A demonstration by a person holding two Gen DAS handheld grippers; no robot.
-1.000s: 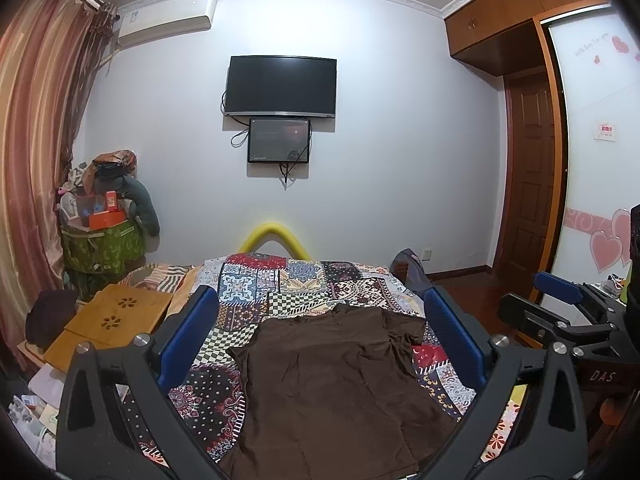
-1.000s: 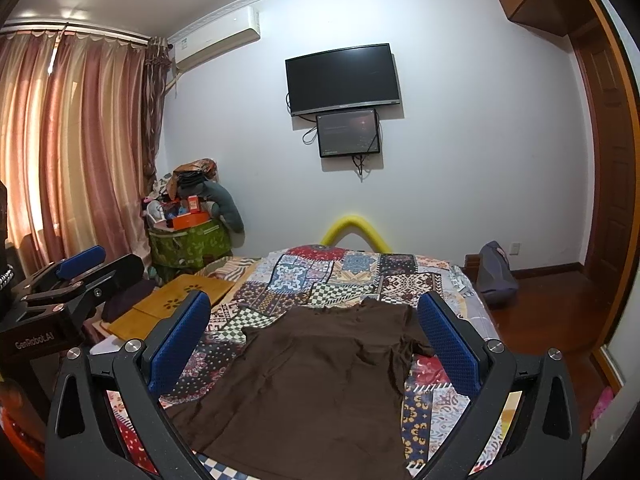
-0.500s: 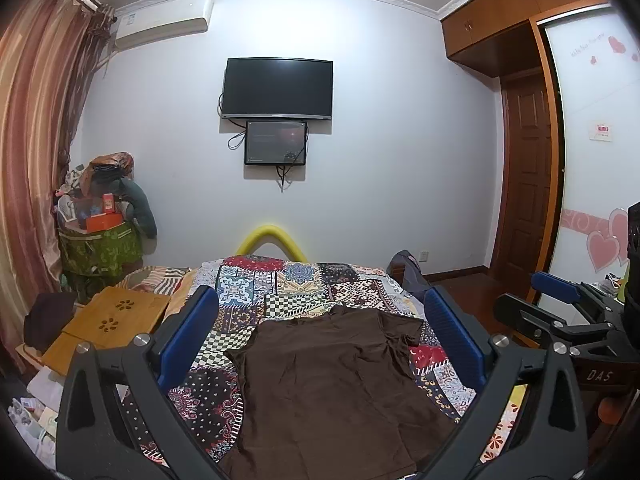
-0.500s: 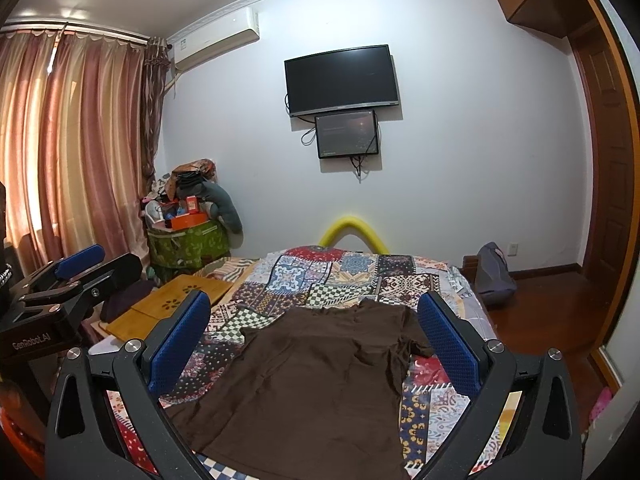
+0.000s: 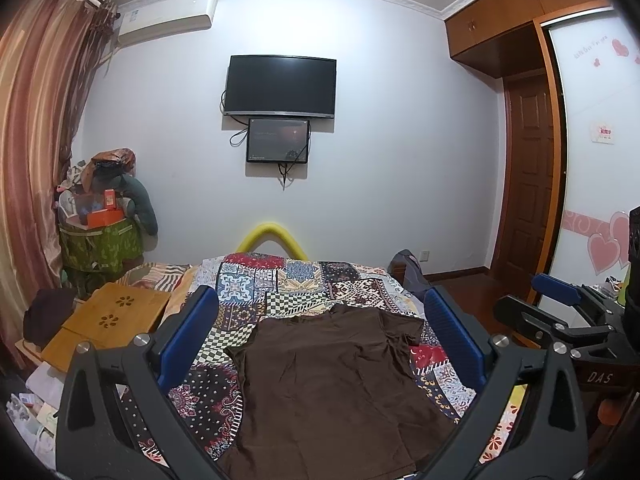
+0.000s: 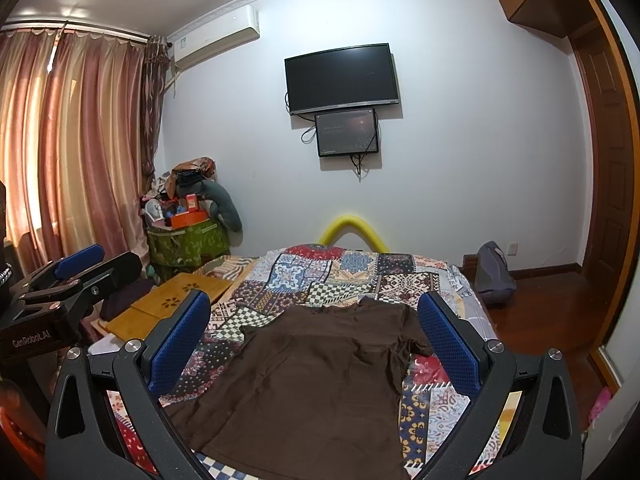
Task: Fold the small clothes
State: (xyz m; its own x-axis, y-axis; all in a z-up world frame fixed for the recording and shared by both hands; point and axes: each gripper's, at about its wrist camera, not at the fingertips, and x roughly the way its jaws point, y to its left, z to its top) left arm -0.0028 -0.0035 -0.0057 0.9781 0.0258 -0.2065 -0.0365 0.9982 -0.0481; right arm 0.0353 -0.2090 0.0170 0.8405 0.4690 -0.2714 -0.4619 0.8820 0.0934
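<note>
Patchwork bedspread (image 5: 256, 304) borders the flat brown shirt (image 5: 332, 380) all round; both hand-held grippers (image 5: 320, 312) (image 6: 314, 312) gape empty above.

The brown short-sleeved shirt (image 5: 336, 380) lies flat on the patchwork quilt (image 5: 288, 280), its collar toward the far wall. Left of the quilt sits a slatted wooden tray (image 5: 108, 320). On that wall, 1 large black television (image 5: 280, 86) hangs above 1 smaller screen (image 5: 278, 140).
</note>
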